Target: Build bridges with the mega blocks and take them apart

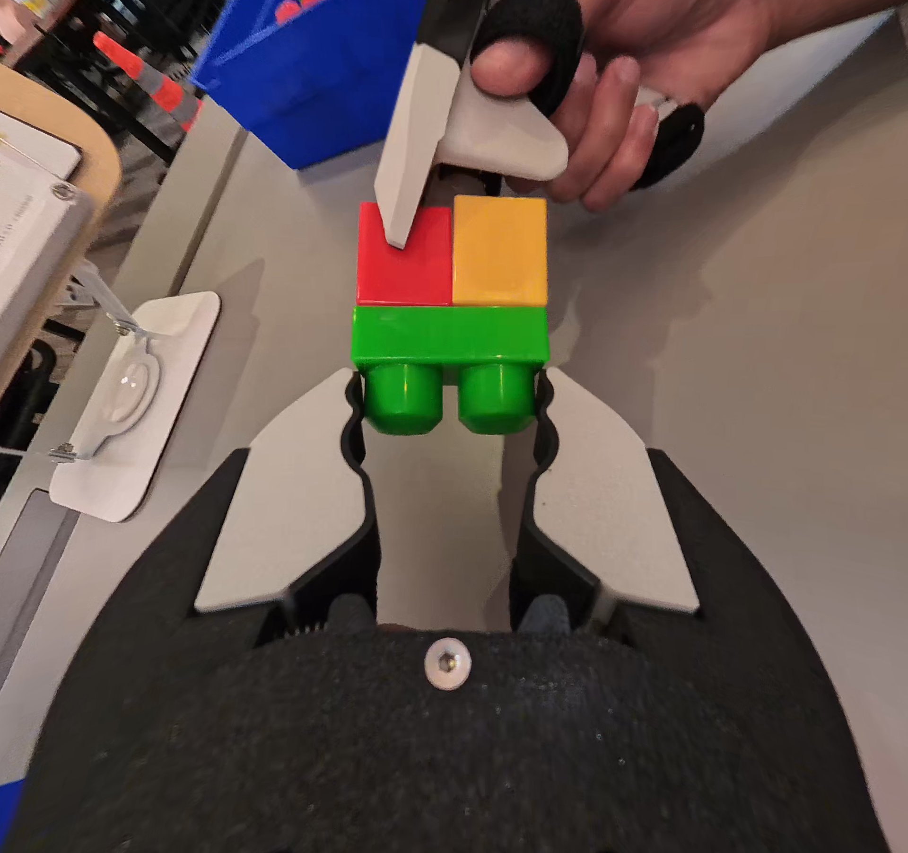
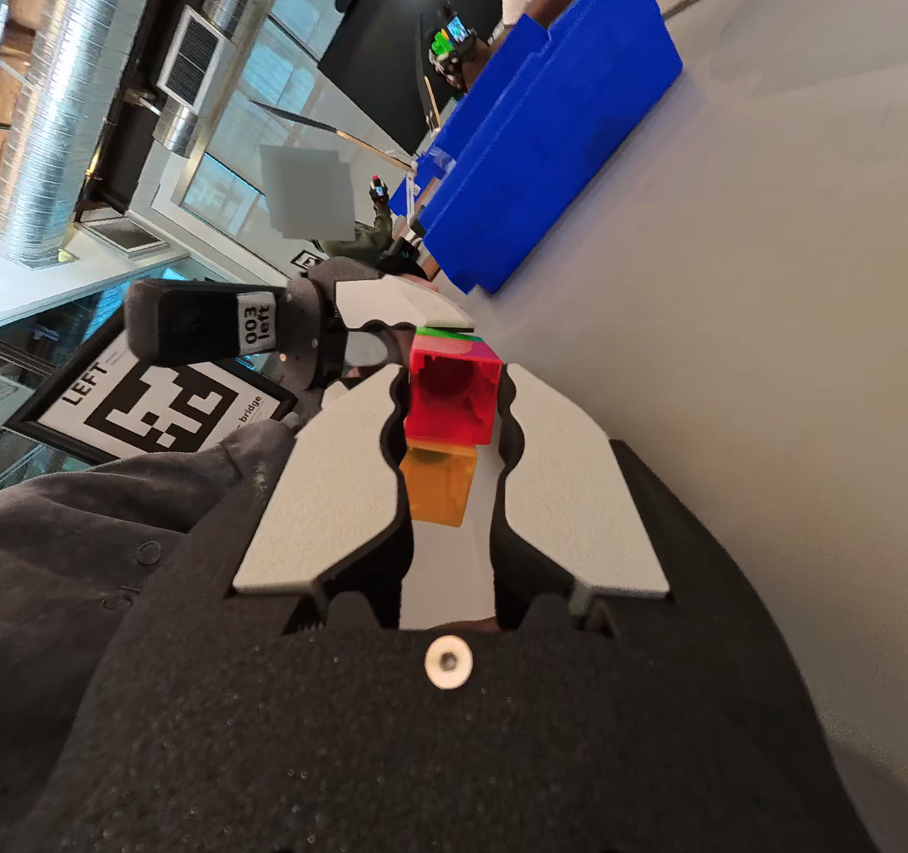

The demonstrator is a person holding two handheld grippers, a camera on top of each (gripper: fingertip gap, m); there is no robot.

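Left gripper (image 1: pixel 449 394) pinches the green block (image 1: pixel 449 338) by its two studs, one fingertip pressed to the outer side of each stud, block held off the grey table (image 1: pixel 737 338). Green block is a two-stud piece turned on its side; a red block (image 1: pixel 417 269) and a yellow block (image 1: pixel 498 252) sit side by side on its underside, touching each other, yellow reaching a little farther than red. Right gripper (image 1: pixel 422 220) comes in from above in the left wrist view, one white finger lying across the red block's face, a bare hand (image 1: pixel 663 43) with black finger straps gripping it. In the right wrist view the right gripper's own fingertips stand on either side of the red block's hollow open end, closed onto it, left fingertip touching; contact on the other side is not fully clear because of blur. The yellow block shows just below the red one there, also hollow end toward the camera, lying between the finger shanks without clear contact. A blue bin (image 1: pixel 314 77) stands on the table beyond the blocks, with red and green pieces showing inside. Writing present: a white label with black characters on the left gripper's black body, a partly cut-off label on the right gripper, and a black-framed sign (image 2: pixel 147 402) with a square coded marker and some text, propped behind. A white card with a clear dome (image 1: pixel 132 402) lies on the table at left. A dark sleeve (image 2: pixel 98 510) shows at lower left of the right wrist view.
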